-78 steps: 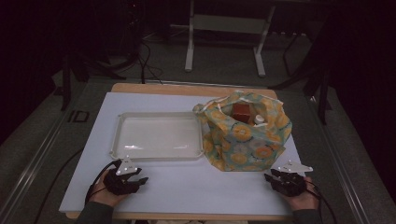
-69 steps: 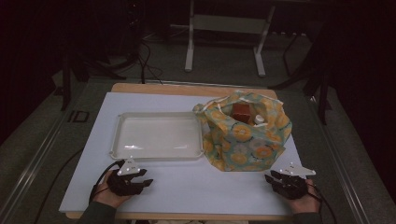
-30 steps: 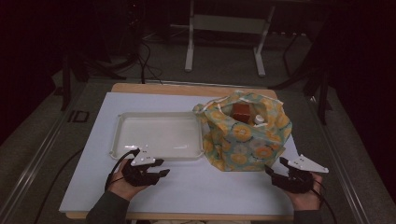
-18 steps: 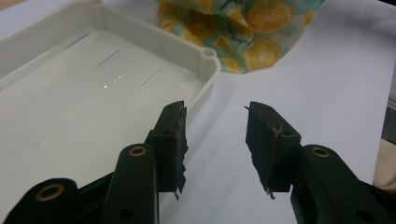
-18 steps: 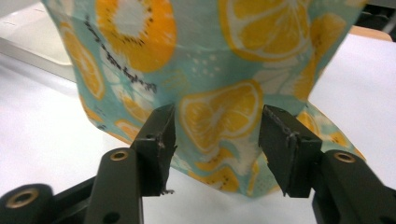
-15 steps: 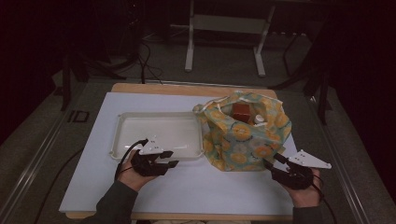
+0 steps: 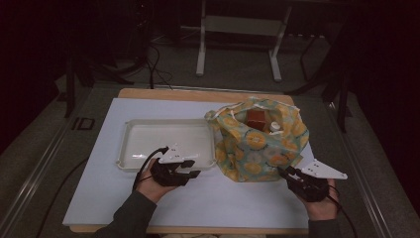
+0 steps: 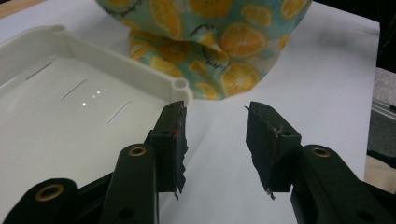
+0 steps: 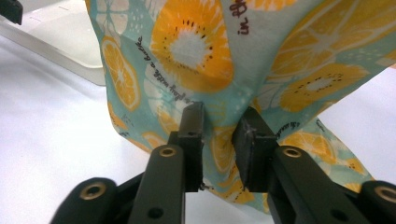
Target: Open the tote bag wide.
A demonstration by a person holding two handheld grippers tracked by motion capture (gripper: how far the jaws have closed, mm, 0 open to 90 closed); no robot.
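The bag (image 7: 260, 139), a cloth one printed with orange slices, stood on the white desk (image 7: 99, 188) toward its right side, just beside the right edge of the tray (image 7: 130, 148). Its mouth was open upward, with a brown box (image 7: 256, 119) and a white cap (image 7: 275, 126) showing inside. The right gripper (image 9: 219, 128) was at the bag's lower right corner. Its fingers (image 9: 192, 135) had just been closing and stood narrow, with a fold of the bag's cloth between them; whether the pads pressed on it could not be told for certain. The left gripper (image 8: 215, 135) was over the desk by the tray's near right corner, short of the bag. Its fingers (image 8: 264, 140) stood moderately apart, with nothing between them.
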